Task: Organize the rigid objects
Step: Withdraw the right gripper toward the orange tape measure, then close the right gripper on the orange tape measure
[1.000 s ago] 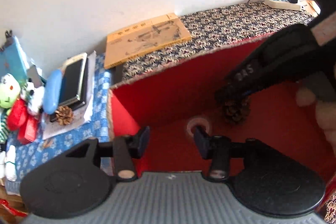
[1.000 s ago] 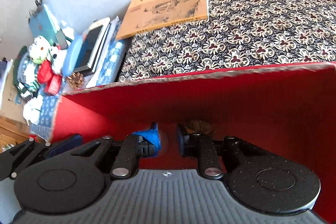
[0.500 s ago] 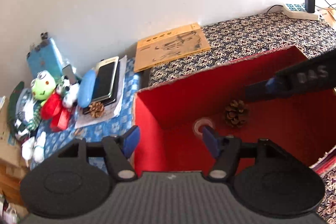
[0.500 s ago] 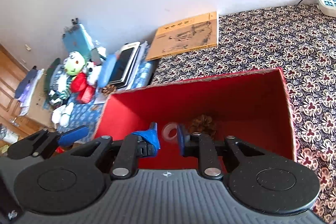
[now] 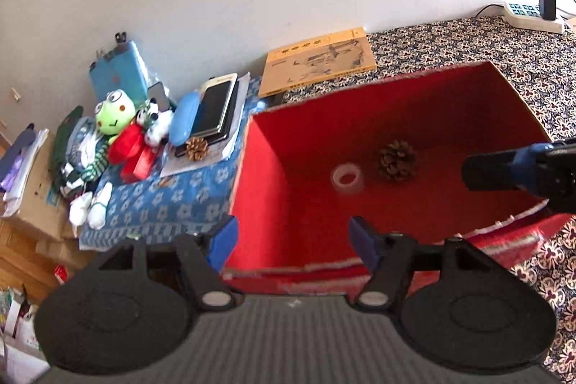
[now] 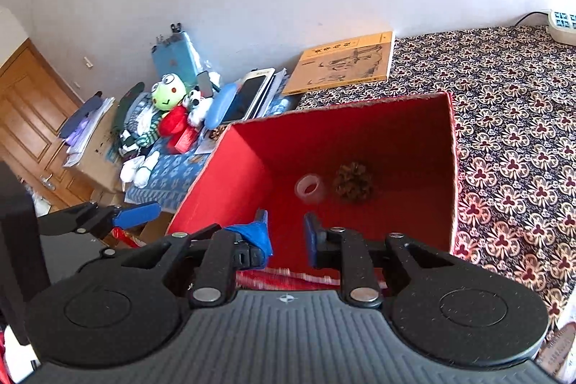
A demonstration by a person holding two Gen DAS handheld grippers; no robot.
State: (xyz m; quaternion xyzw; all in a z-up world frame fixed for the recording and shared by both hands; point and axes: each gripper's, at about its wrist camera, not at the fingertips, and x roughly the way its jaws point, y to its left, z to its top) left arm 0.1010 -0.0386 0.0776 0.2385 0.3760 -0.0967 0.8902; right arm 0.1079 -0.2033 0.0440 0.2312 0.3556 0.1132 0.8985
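Both claws hang empty above the red box's (image 5: 273, 146) near rim: left gripper (image 5: 289, 240) spread wide over its left corner, right gripper (image 6: 286, 234) parted more narrowly. Outside, by the box's left wall, a loose pine cone (image 5: 197, 148) lies beside the stacked phones (image 5: 216, 107). Inside, mid-floor, sit a tape roll (image 6: 309, 188) and then a boxed pine cone (image 6: 352, 182).

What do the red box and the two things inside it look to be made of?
Red box: likely cardboard with a matte red lining, its top edge raw and pale. Pine cone: natural woody scales, brown and dull. Ring: probably a roll of clear tape, translucent and slightly glossy.
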